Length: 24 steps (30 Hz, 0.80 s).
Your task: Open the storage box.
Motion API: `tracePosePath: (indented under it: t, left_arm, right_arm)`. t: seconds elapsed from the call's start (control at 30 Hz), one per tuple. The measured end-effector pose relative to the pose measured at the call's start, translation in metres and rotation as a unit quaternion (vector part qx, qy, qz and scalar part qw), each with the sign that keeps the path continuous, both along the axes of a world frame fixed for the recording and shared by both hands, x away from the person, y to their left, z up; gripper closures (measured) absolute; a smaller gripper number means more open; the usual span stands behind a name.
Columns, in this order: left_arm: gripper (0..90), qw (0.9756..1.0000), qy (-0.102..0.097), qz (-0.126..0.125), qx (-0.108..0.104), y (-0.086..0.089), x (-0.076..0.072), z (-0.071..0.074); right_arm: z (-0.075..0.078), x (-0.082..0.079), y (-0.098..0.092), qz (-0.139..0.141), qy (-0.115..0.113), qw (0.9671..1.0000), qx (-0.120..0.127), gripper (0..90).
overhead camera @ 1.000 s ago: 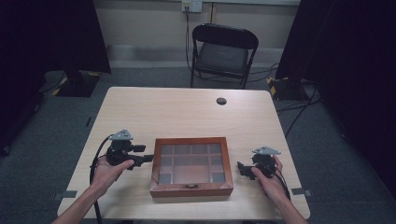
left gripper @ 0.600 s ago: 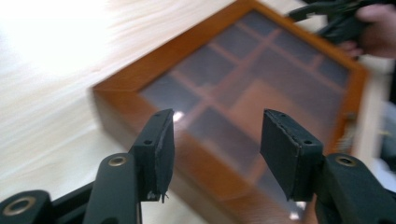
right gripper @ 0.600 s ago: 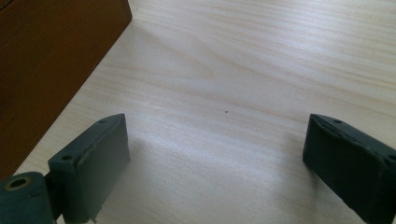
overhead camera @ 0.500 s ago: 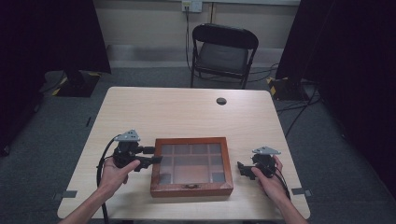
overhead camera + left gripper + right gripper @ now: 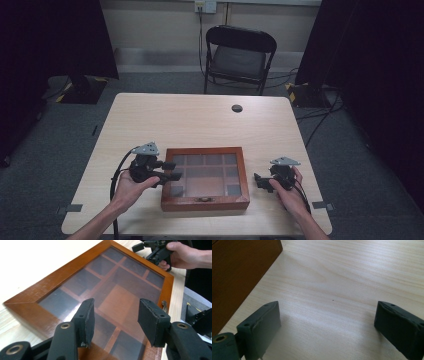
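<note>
A brown wooden box [image 5: 205, 202] with a glass lid over several compartments lies flat near the table's front edge. My left gripper [image 5: 172, 171] reaches over its left rim. In the left gripper view the jaws [image 5: 115, 320] hover above the glass and the wooden frame [image 5: 50, 282]. They are open, have just been closing, and nothing is pinched between them. My right gripper [image 5: 259, 181] rests just right of the box, apart from it. Its jaws [image 5: 327, 325] stand wide open over bare table, with the box's side wall [image 5: 237, 270] to their left. The right gripper [image 5: 150, 247] also appears beyond the box's far rim.
A small metal latch [image 5: 202, 199] sits on the box's front wall. A black round disc [image 5: 237, 108] lies at the table's far side. A black folding chair [image 5: 239, 55] stands behind the table. Cables run across the floor at right.
My left gripper has moved right, from beside the box to over its left rim, and its jaws have narrowed. The right gripper and the box have stayed put.
</note>
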<state>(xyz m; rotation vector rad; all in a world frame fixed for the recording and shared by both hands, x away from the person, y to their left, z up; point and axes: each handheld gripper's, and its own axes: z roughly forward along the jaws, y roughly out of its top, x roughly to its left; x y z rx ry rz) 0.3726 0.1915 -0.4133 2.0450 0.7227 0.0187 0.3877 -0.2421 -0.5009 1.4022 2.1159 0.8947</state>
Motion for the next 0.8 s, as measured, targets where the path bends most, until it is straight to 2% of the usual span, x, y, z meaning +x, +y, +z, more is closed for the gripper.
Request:
tracePosePath:
  t: [0.2,0.27,0.4,0.5,0.57,0.67,0.7,0.8]
  left_arm:
    - [37.7,0.9999,-0.011,-0.002,-0.002,-0.011,-0.005,0.003]
    - [34.1,0.9999,-0.013,-0.009,0.004,-0.017,-0.006,0.003]
    - [34.1,0.9994,-0.019,-0.027,0.012,-0.029,-0.013,0.003]
    - [33.7,0.9983,-0.013,-0.056,0.009,-0.040,-0.014,0.000]
    - [34.2,0.9970,-0.018,-0.073,0.018,-0.046,-0.015,-0.001]
    - [36.9,0.9958,-0.016,-0.088,0.018,-0.053,-0.017,-0.003]
    - [36.9,0.9946,0.000,-0.102,0.016,-0.060,-0.019,-0.007]
    - [37.3,0.9935,-0.001,-0.112,0.022,-0.066,-0.021,-0.010]
  right_arm:
    - [0.000,0.000,0.000,0.000,0.000,1.0000,0.000,5.6]
    - [0.000,0.000,0.000,0.000,0.000,1.0000,0.000,5.6]
    - [0.000,0.000,0.000,0.001,0.000,1.0000,0.000,5.6]
    - [0.000,0.000,0.000,0.001,0.001,1.0000,0.000,5.5]
    - [0.000,0.000,0.000,0.002,0.000,1.0000,0.000,5.5]
    - [0.000,0.000,0.000,0.002,0.000,1.0000,0.000,5.5]
    - [0.000,0.000,0.000,0.002,0.000,1.0000,0.000,5.5]
    - [0.000,0.000,0.000,0.002,0.001,1.0000,0.000,5.5]
